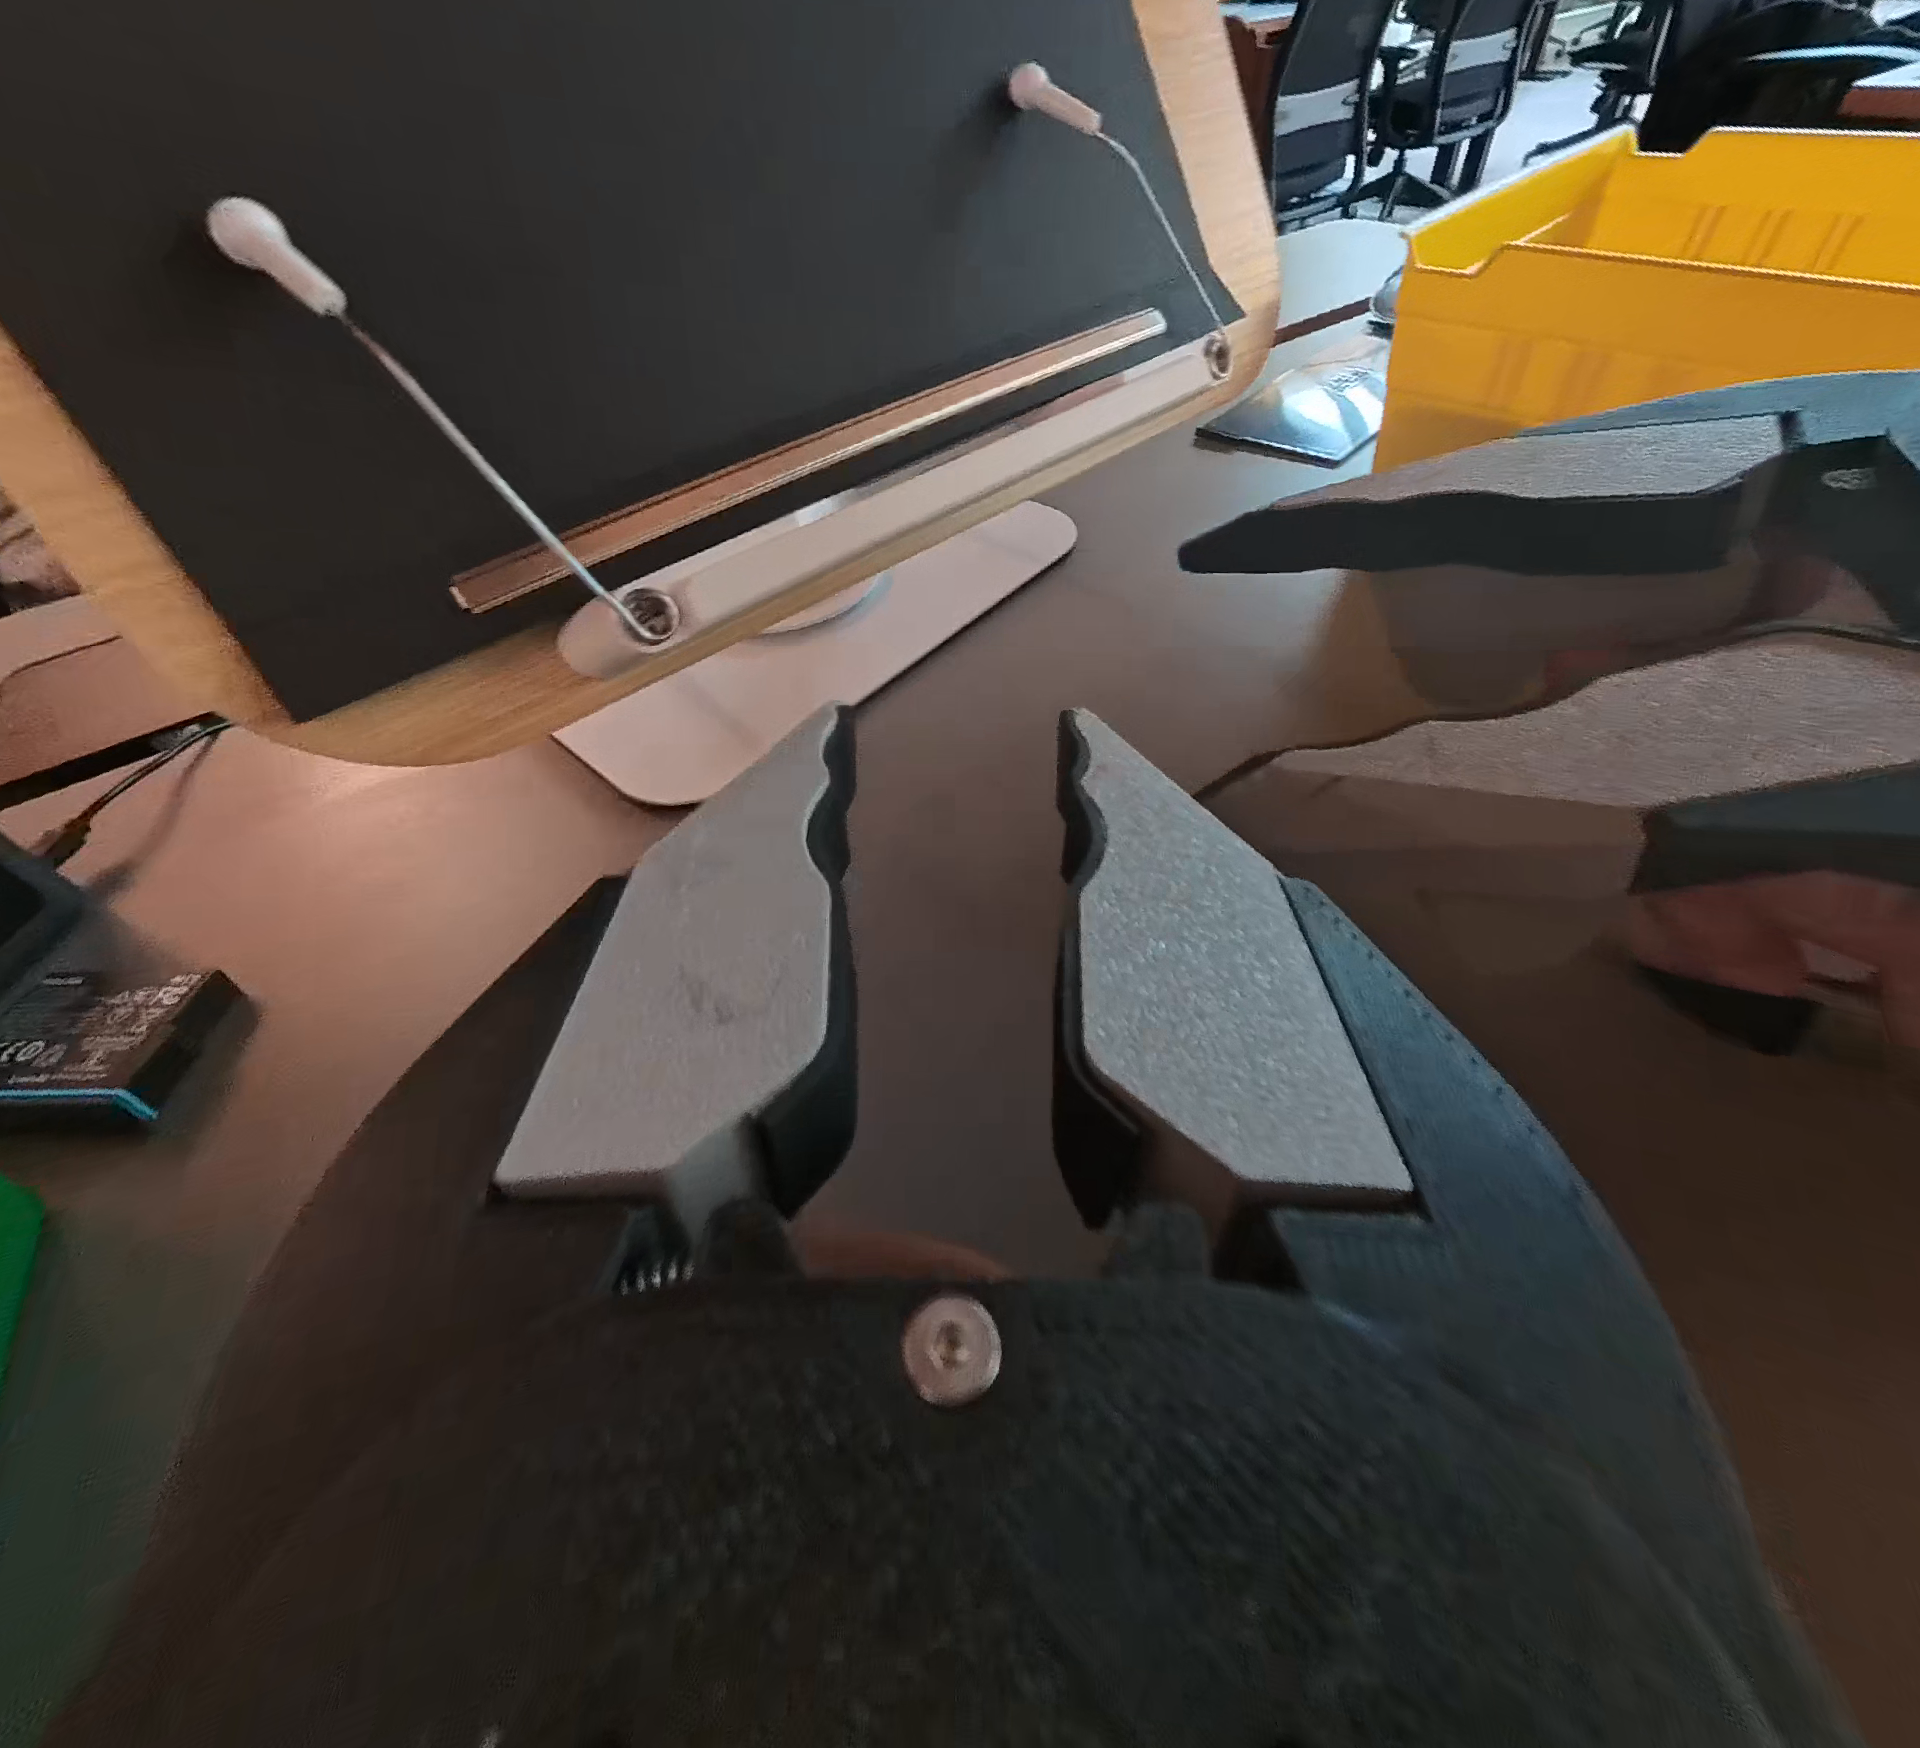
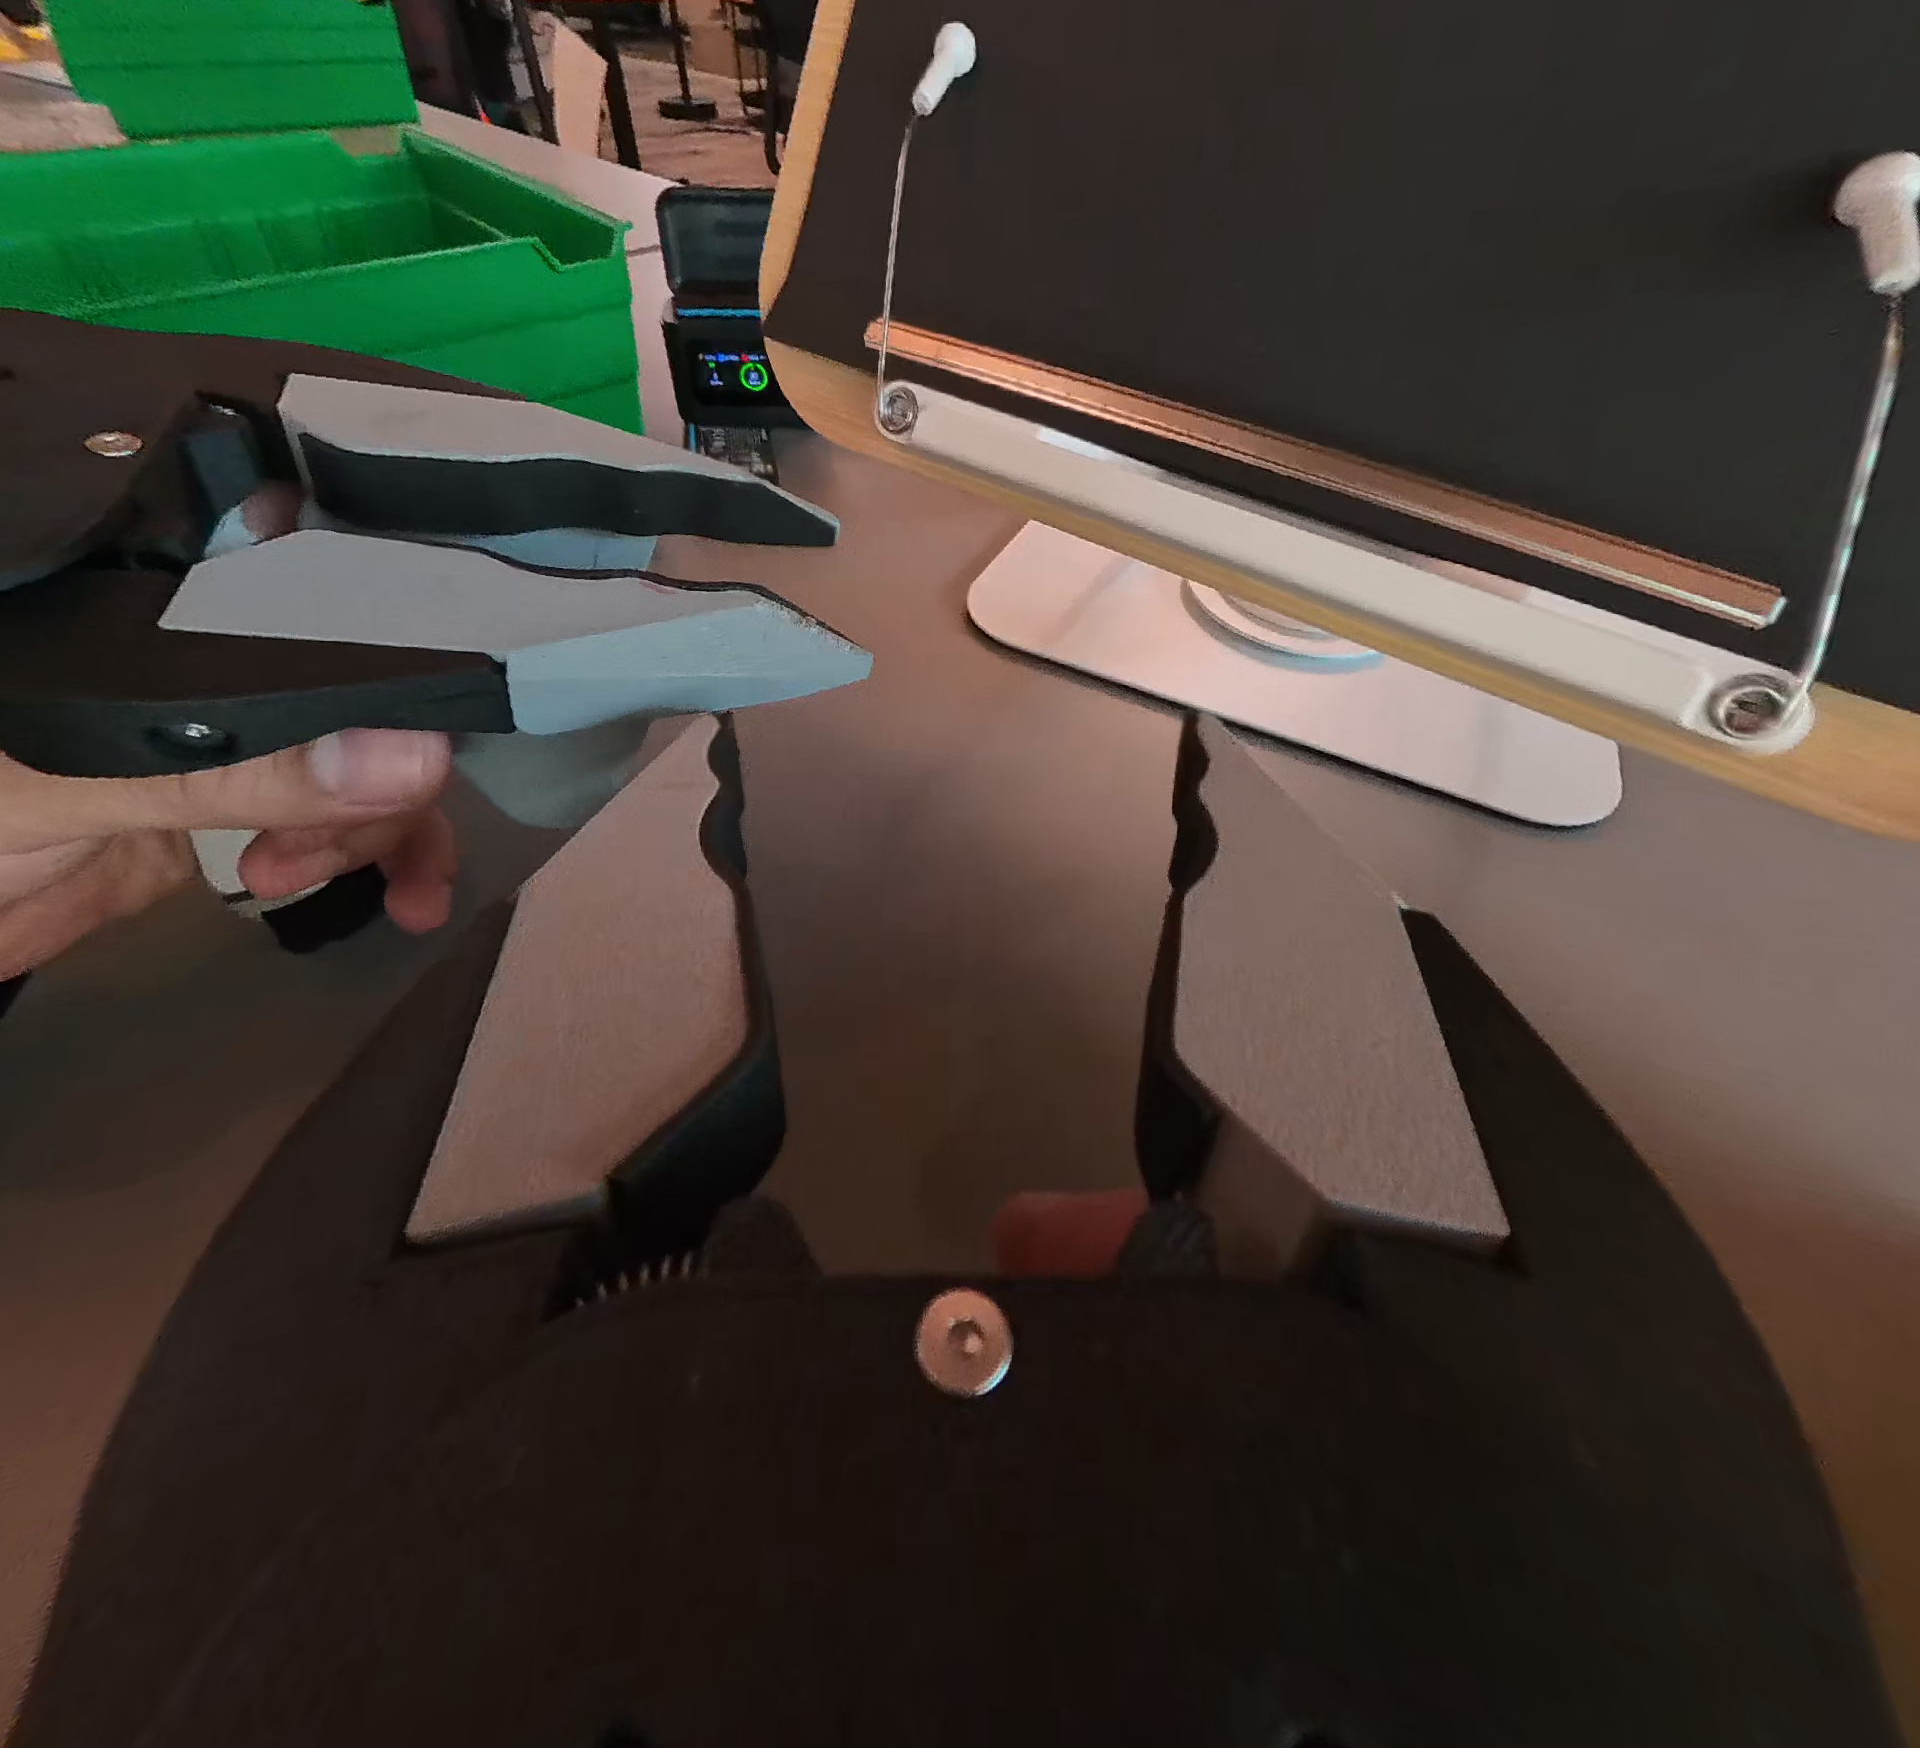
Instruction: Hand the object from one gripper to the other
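My left gripper (image 1: 956, 732) is open and holds nothing; only the dark table shows between its fingers. My right gripper (image 2: 961, 742) is open wider and is also empty. In the left wrist view the right gripper (image 1: 1413, 711) comes in from the right, jaws spread, with its tips close to my left gripper's right side. In the right wrist view the left gripper (image 2: 847, 597) comes in from the left, held by a hand (image 2: 312, 815), its tips just above my left finger. No loose object for the hand-over shows in either view.
A wooden book stand with a black board (image 1: 623, 140) stands just ahead on a white base (image 1: 831, 659); it also fills the upper right of the right wrist view (image 2: 1351, 140). A yellow bin (image 1: 1662, 296) is at the right, a green bin (image 2: 312, 264) and a small device with a lit screen (image 2: 727, 368) at the left.
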Motion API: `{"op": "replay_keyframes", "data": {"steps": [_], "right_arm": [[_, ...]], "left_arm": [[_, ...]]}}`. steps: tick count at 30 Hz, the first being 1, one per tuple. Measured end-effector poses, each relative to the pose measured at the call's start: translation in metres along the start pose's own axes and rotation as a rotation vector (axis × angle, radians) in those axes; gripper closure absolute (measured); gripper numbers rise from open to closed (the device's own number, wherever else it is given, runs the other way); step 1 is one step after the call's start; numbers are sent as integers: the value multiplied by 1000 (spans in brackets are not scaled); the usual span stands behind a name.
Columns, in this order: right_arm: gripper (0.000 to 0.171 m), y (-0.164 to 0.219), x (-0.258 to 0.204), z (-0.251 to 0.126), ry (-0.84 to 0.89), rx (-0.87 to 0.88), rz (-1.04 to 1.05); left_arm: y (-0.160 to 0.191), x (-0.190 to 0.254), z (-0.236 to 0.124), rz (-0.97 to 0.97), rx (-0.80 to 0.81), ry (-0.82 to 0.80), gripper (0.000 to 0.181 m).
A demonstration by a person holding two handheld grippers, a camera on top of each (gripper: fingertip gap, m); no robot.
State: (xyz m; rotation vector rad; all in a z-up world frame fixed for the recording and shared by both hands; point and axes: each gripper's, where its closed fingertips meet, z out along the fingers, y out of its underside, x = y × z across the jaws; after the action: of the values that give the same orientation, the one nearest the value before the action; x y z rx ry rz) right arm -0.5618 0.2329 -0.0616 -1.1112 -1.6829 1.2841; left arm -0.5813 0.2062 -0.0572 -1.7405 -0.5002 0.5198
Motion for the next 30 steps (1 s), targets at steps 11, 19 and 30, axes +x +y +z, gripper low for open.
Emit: {"op": "replay_keyframes", "data": {"steps": [11, 19, 30], "right_arm": [[94, -9, 1, -15, -3, 85, 33], [93, -12, 0, -23, 10, 93, 33], [94, -9, 14, -26, 60, 79, 45]], "left_arm": [[3, 7, 1, -28, -13, 27, 141], [-1, 8, -1, -22, 13, 19, 143], [-1, 9, -1, -32, 15, 40, 139]]}}
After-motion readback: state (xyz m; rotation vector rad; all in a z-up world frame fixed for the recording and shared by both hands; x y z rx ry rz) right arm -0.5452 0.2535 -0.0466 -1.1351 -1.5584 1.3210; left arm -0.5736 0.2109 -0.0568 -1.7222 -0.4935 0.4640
